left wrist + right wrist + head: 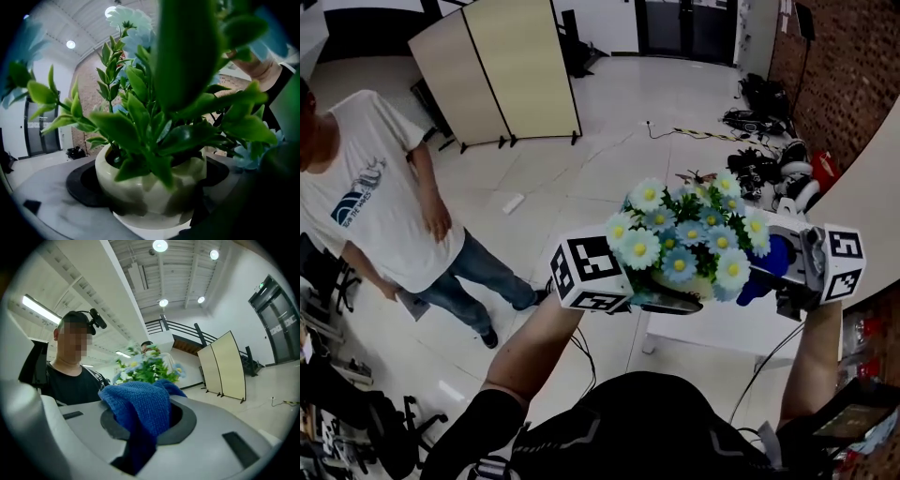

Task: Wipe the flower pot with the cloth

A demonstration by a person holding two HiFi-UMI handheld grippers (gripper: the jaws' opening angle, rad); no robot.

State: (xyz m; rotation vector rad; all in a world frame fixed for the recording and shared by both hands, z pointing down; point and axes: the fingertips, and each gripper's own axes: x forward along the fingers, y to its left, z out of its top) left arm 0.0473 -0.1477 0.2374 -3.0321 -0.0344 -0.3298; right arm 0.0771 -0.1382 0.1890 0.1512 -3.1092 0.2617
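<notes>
Left gripper [150, 199] clamps glossy, round cream pot [133, 185]; right gripper [147, 425] pinches nubby knit blue cloth [140, 401]; flowers [684, 234] prob. plastic.

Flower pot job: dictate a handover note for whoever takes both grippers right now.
Left gripper: jaws shut on the glossy cream flower pot of blue and white artificial flowers, held up in the air.
Right gripper: jaws shut on the blue knitted cloth, close beside the flowers.
Done: both things are grasped.
Left: bring the cloth to the pot's wall and wipe round it; whether any wiping has happened doesn't show.
</notes>
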